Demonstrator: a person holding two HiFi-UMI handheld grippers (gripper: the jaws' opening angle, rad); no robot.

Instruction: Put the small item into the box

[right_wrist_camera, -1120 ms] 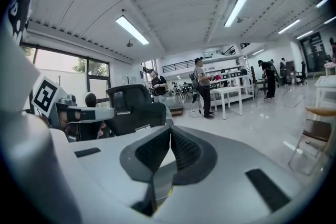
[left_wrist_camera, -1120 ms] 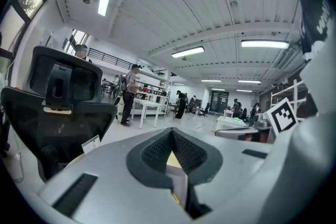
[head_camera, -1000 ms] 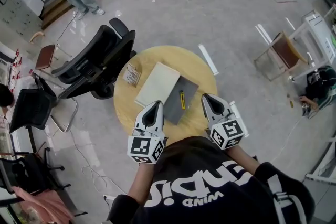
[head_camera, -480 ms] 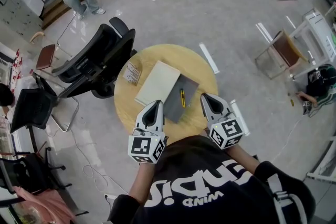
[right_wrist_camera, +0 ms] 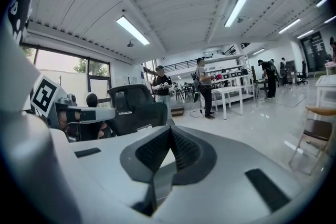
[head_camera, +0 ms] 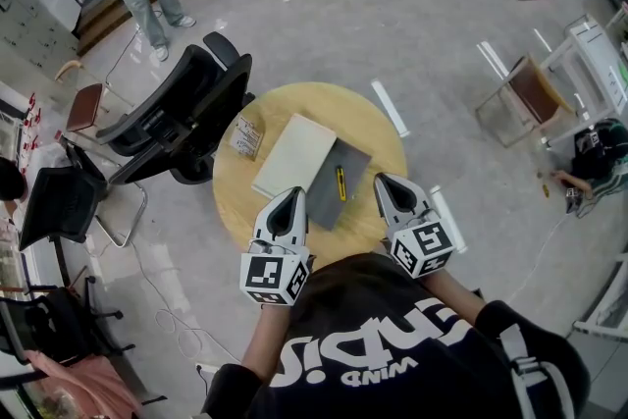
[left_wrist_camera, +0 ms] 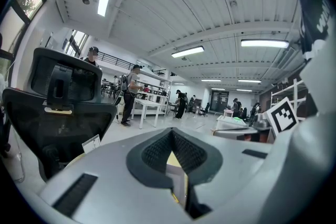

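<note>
1. In the head view, both grippers and the person's torso cover the near rim of the round desk (head_camera: 378, 128), so we cannot see that edge
2. We cannot tell whether the grey panel (head_camera: 322, 199) belongs to the cream flat box (head_camera: 292, 155) or is a separate sheet. The two lie touching, with the panel along the box's right side
3. The small item (head_camera: 340, 183) is yellow and stick-shaped, too small for us to identify. It lies on the grey panel, just beside the box and outside it
4. The print on the card (head_camera: 246, 139) near the desk's left side is unreadable. A black chair (head_camera: 182, 118) stands against that side
5. The left gripper (head_camera: 291, 194) hangs over the near part of the desk, its tip above the panel's near corner. In the left gripper view (left_wrist_camera: 171, 131) its jaws meet at the tips with nothing between them
6. The right gripper (head_camera: 383, 181) hangs to the right of the panel, apart from the small item. In the right gripper view (right_wrist_camera: 169, 129) its jaws are together and hold nothing
7. We cannot tell whether either gripper touches the desk
</note>
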